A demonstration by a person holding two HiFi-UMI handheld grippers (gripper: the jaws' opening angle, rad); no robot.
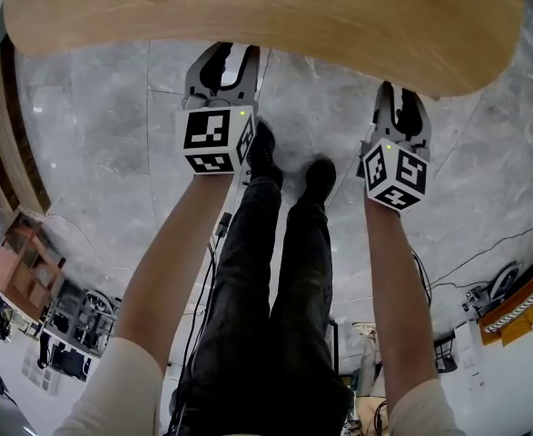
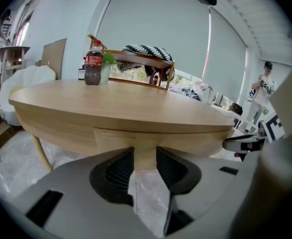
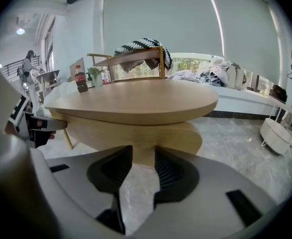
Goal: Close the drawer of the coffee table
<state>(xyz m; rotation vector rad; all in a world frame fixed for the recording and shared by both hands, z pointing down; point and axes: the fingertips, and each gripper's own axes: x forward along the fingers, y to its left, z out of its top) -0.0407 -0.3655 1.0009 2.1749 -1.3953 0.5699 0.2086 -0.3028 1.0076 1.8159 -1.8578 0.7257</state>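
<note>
Left tool (image 1: 222, 62) and right tool (image 1: 400, 98) side by side at near edge of wooden table (image 1: 266, 16), over grey marble floor (image 1: 112, 134). Both spread, nothing pinched. Drawer front (image 2: 150, 136) showing in each gap, just past the tips; contact not discernible. Drawer tucked under tabletop, front about flush with apron, seam visible at left. Cola bottle (image 2: 93, 63) upright at table's far side.
</note>
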